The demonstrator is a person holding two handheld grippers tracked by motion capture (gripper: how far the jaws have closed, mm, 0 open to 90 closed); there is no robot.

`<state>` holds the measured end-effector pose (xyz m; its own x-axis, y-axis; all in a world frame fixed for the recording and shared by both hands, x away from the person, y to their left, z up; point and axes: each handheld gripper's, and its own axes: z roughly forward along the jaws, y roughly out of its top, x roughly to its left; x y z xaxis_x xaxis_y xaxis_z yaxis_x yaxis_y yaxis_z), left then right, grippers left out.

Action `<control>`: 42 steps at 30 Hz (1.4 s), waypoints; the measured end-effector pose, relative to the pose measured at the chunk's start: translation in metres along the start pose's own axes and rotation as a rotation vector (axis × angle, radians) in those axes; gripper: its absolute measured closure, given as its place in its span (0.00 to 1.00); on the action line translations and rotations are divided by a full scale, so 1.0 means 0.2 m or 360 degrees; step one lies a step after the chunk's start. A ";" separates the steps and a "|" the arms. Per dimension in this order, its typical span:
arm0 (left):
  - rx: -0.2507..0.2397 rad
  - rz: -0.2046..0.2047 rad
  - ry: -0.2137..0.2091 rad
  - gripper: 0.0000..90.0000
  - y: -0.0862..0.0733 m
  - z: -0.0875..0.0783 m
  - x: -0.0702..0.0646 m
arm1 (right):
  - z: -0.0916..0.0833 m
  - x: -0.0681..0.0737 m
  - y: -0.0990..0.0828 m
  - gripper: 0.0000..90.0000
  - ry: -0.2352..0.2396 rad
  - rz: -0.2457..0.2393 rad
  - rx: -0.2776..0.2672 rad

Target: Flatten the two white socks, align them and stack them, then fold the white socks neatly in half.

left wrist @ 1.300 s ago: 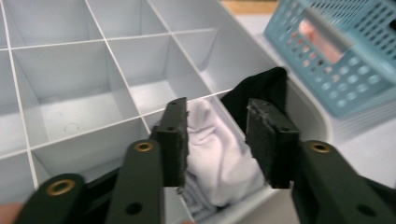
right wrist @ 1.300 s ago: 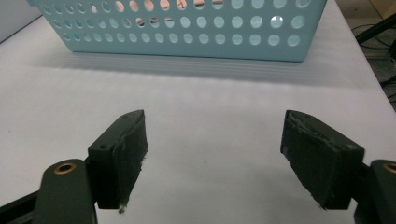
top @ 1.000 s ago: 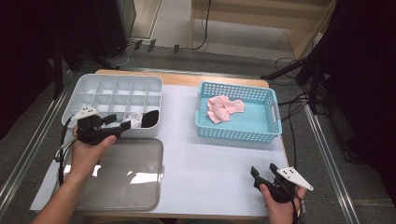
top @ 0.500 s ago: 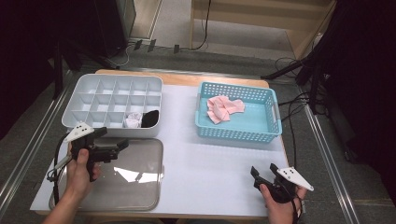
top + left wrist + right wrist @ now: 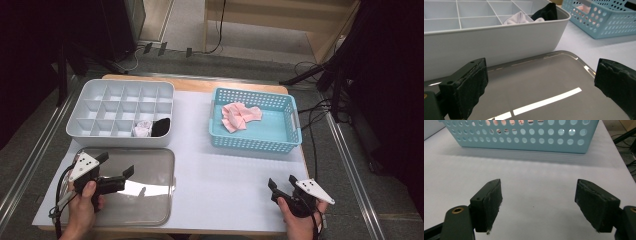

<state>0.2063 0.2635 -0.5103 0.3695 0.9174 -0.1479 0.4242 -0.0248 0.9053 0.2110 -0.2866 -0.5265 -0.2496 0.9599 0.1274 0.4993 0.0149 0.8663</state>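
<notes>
Left gripper (image 5: 116, 170) released, empty, jaws just opened, above clear lid (image 5: 150, 200). Right gripper (image 5: 281, 181) released. Pink cloth (image 5: 240, 115) at basket's (image 5: 250, 145) eleven o'clock: soft, light; pinch raised fold.

Overhead light falls evenly on the white worktop (image 5: 225, 165) while the surrounding room stays dark, bright strip reflections glare off the clear lid (image 5: 145, 185), a soft shadow lies beneath the blue basket (image 5: 524, 135), and the near tool pads (image 5: 471, 85) appear slightly blurred.
</notes>
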 end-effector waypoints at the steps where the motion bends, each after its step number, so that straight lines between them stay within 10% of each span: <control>1: 0.0010 0.0004 -0.0001 0.00 -0.01 0.00 0.00 | 0.00 0.00 0.00 0.24 -0.0003 0.0009 0.0003; 18: 0.0054 0.0073 0.0055 0.00 -0.05 0.07 -0.03 | -0.03 0.03 0.04 0.25 0.0000 0.0039 -0.0075; 29: 0.0053 0.0084 0.0060 0.00 -0.05 0.07 -0.03 | -0.01 0.15 0.28 0.44 0.0098 0.0019 -0.0139; 42: 0.0076 0.0094 0.0052 0.00 -0.05 0.07 -0.04 | 0.23 0.32 0.63 0.63 0.0164 -0.0034 -0.0108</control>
<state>0.2115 0.2511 -0.5243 0.3681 0.9263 -0.0810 0.4415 -0.0974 0.8920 0.2966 -0.2110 -0.4320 -0.3451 0.9258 0.1546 0.4368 0.0126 0.8995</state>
